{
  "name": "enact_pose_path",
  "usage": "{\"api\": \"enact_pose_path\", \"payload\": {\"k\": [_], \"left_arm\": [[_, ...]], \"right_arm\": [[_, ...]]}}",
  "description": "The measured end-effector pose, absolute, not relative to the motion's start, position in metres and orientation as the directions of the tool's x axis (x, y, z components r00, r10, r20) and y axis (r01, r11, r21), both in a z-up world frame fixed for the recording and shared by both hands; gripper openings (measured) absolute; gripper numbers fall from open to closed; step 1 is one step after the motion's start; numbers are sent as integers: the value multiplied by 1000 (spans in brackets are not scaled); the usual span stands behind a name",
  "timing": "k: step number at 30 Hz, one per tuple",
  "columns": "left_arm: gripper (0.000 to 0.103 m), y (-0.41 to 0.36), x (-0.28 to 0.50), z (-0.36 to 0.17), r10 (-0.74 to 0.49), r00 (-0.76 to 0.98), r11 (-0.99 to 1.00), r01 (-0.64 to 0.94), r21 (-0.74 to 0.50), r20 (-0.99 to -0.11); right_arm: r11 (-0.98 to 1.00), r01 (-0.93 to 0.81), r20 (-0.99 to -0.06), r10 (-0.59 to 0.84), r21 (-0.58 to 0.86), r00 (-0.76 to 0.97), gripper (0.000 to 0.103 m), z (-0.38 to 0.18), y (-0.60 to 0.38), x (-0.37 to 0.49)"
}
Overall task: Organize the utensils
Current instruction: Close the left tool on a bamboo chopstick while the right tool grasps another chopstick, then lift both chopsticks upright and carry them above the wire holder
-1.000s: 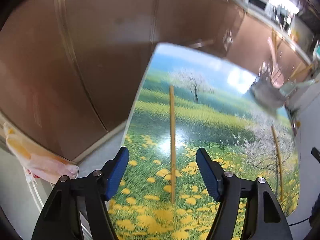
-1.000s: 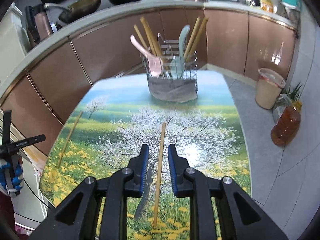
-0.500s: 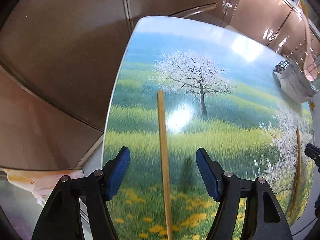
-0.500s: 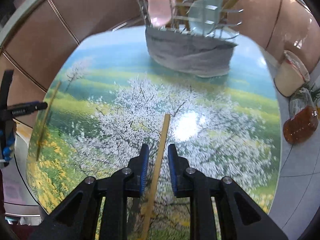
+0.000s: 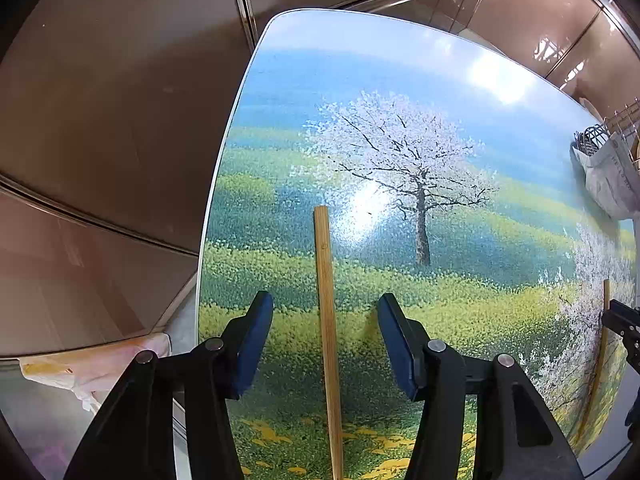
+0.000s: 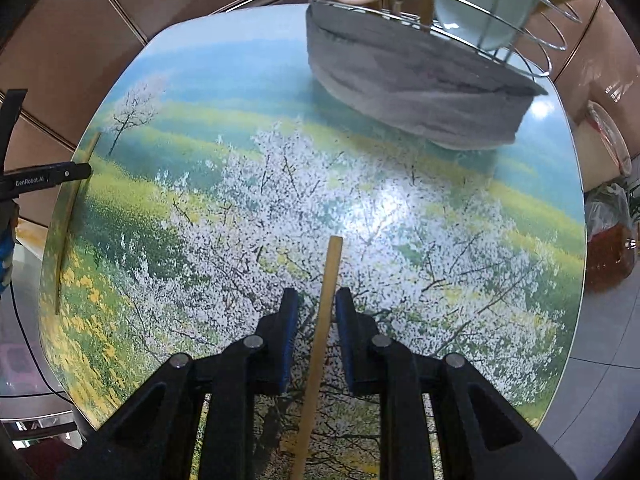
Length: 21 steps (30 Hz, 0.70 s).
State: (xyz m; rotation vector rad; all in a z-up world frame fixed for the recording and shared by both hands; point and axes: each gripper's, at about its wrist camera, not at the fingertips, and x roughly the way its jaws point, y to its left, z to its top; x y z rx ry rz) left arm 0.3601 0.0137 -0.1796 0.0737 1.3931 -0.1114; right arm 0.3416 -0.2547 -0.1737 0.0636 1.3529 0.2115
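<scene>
Two wooden chopsticks lie on the table printed with a meadow scene. One chopstick runs lengthwise between the blue pads of my left gripper. Those jaws are closing, with a gap still on both sides of the stick. The other chopstick lies between the narrowly parted pads of my right gripper, which do not press on it. A wire utensil rack wrapped in grey cloth stands at the table's far end. It holds spoons and chopsticks.
Brown cabinet fronts curve around the table's far and left sides. A lined waste bin and a bottle of amber oil stand on the floor to the right. A plastic bag lies below the table's left edge.
Both grippers have come down closer to the table and moved forward along their chopsticks. The left jaws have narrowed. The rack now fills the top of the right view.
</scene>
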Motion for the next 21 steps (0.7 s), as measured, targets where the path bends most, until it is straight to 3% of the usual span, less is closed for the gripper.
{"api": "enact_pose_path", "payload": {"k": [8, 17, 21], "left_arm": [[17, 9, 376, -178, -62, 152, 989, 144, -40, -986], [7, -19, 384, -179, -38, 157, 970, 244, 1, -987], [7, -30, 382, -177, -37, 180, 967, 256, 10, -983]], "right_arm": [[977, -106, -965, 203, 187, 165, 19, -177, -246, 345], [977, -139, -974, 180, 161, 137, 17, -173, -251, 356], [981, -134, -974, 159, 138, 160, 8, -173, -243, 358]]}}
